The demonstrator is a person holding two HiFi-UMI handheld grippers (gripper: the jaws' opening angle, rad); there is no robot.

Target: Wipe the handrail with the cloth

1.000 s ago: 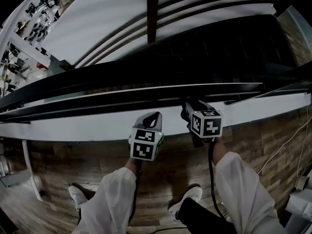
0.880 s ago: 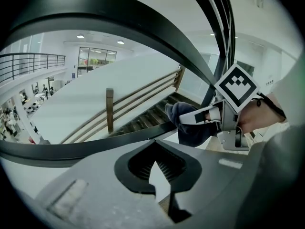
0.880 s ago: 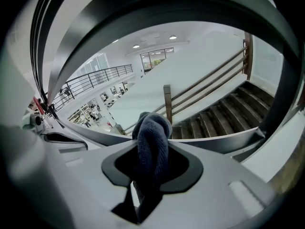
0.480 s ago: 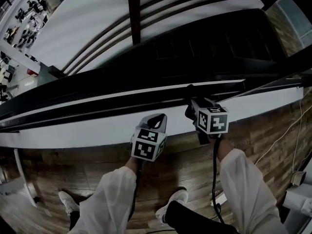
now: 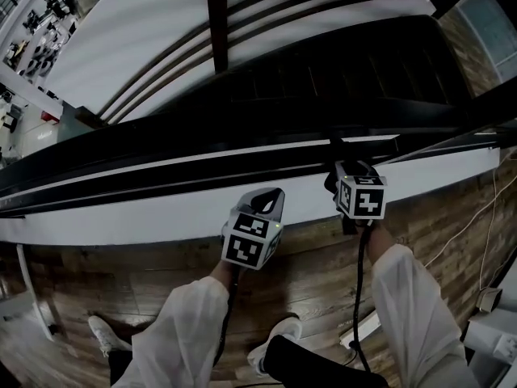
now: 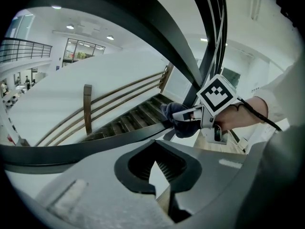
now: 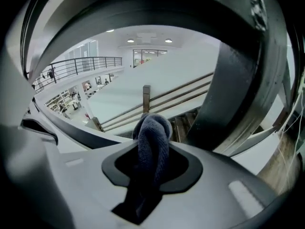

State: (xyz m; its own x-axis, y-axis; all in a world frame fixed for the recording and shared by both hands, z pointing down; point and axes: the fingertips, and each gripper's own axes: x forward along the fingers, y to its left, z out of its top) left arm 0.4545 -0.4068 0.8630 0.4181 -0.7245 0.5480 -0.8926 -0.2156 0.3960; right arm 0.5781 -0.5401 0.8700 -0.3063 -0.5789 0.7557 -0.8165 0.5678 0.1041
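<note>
My right hand-held gripper [image 7: 151, 185] pinches the cloth [image 7: 152, 132] against the handrail [image 5: 186, 140], which runs left to right; my left hand-held gripper [image 6: 159, 185], closed and empty, hangs just short of it

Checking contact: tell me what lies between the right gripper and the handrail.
The cloth, clamped in the right gripper, lies at the handrail; the left gripper view shows it.

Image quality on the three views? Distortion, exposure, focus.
Head view: heavy fisheye, black corners; the handrail bows and reads near-black against the bright white wall. Left gripper view: its own jaws, close to the lens, look soft; the right gripper beyond is sharp. Right gripper view: the cloth in the jaws is sharp, background bright.
</note>
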